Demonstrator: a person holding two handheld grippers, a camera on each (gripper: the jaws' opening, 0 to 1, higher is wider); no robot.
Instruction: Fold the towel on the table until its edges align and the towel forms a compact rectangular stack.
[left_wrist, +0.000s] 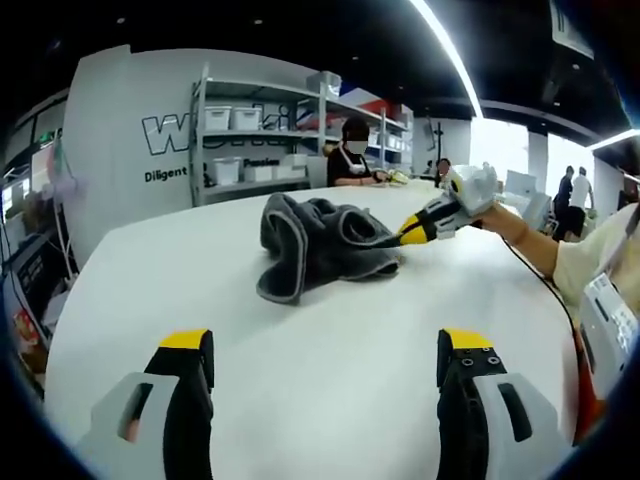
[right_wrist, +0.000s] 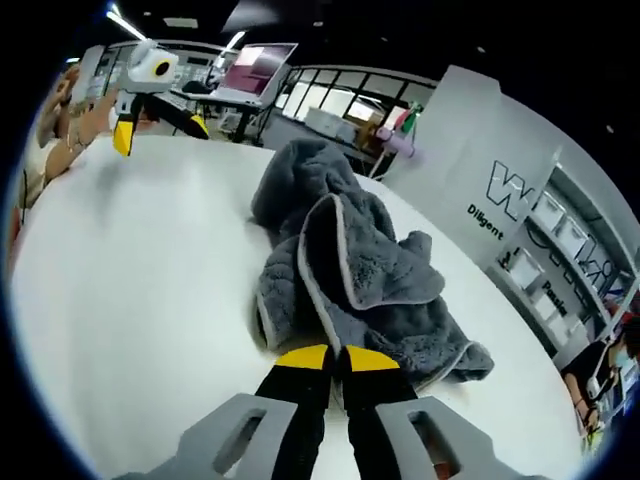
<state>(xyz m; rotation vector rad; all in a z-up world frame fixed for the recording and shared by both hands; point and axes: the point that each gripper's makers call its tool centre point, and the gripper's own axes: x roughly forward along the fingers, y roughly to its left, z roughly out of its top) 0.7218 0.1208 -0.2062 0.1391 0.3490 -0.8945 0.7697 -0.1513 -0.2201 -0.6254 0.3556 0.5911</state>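
Note:
A dark grey towel (left_wrist: 320, 240) lies crumpled in a heap on the white table (left_wrist: 300, 400). In the left gripper view my left gripper (left_wrist: 325, 345) stands open over bare table, well short of the towel. The right gripper (left_wrist: 412, 229) comes in from the right with its yellow tips at the towel's right edge. In the right gripper view my right gripper (right_wrist: 335, 358) has its jaws together on the near hem of the towel (right_wrist: 350, 270). The left gripper (right_wrist: 158, 128) hangs open across the table at the upper left.
Metal shelves (left_wrist: 250, 130) with white bins stand behind the table, by a grey wall with lettering (left_wrist: 165, 135). A masked person (left_wrist: 352, 160) sits at the table's far end, with others further right. A hand and sleeve (left_wrist: 560, 245) hold the right gripper.

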